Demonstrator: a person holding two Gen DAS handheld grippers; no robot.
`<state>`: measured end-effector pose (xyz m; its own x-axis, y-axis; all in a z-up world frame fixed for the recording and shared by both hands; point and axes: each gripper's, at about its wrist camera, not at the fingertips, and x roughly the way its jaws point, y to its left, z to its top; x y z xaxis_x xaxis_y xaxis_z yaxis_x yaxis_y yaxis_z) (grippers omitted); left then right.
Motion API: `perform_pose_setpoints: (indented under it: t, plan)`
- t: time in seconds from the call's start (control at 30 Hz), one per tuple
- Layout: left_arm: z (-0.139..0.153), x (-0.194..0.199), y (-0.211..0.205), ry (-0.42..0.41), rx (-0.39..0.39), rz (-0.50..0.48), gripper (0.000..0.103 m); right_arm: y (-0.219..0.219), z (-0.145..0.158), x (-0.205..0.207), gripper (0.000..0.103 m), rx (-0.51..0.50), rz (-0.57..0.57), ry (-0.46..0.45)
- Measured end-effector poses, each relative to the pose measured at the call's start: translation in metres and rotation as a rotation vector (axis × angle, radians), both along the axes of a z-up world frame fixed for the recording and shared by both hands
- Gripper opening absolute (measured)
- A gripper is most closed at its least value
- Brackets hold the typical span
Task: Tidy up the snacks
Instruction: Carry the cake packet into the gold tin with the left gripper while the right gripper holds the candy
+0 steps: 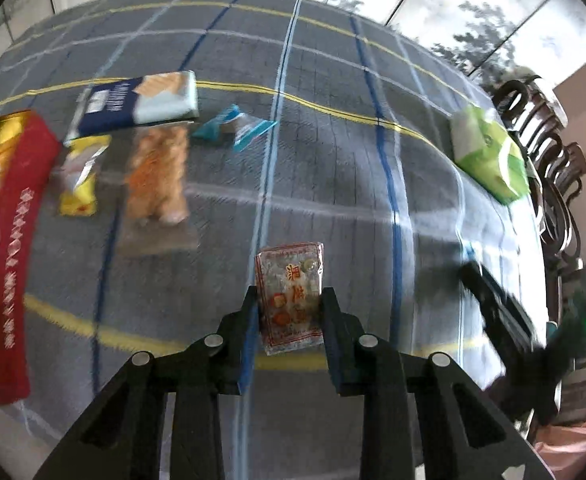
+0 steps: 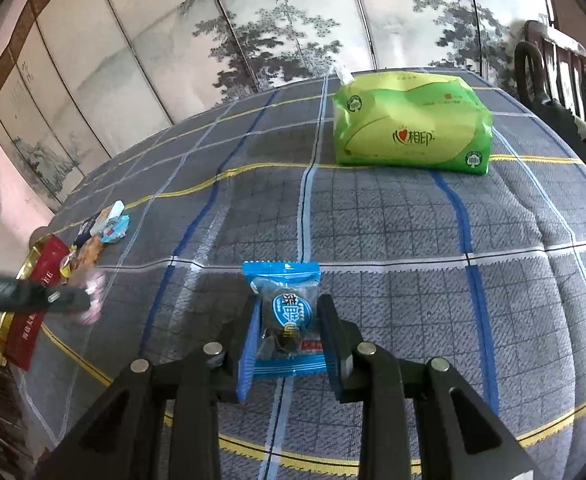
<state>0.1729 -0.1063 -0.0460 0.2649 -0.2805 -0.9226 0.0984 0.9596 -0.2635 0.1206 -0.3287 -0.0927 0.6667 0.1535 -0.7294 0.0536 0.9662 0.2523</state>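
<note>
At the lower centre of the left wrist view, the left gripper (image 1: pixel 290 300) has its two fingers closed against the sides of a clear red-printed snack packet (image 1: pixel 290 296), held above the grey plaid tablecloth (image 1: pixel 373 200). In the right wrist view's lower centre, the right gripper (image 2: pixel 286 306) likewise pinches a blue snack packet (image 2: pixel 284 312) between narrowed fingers. Other snacks sit at the left of the left view: a navy cracker pack (image 1: pixel 133 100), a yellow packet (image 1: pixel 79 176), an orange snack bag (image 1: pixel 157 176) and a red-and-gold box (image 1: pixel 7 240), with a green tissue pack (image 2: pixel 411 120) at the upper right of the right view.
</note>
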Motion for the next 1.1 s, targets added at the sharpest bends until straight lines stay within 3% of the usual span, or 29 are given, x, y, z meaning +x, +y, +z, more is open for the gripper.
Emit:
perform_pose_setpoints:
  t: [0.43, 0.77, 1.1]
  plan:
    - [0.053, -0.084, 0.068, -0.180, 0.044, 0.013, 0.025, 0.014, 0.000, 0.003, 0.028, -0.101, -0.007, 0.015]
    - [0.071, -0.100, 0.144, -0.230, 0.059, 0.120, 0.025, 0.018, 0.001, 0.002, 0.028, -0.143, -0.011, 0.021]
    - [0.059, -0.090, 0.216, -0.234, 0.139, 0.227, 0.025, 0.022, 0.001, 0.002, 0.028, -0.179, -0.011, 0.026]
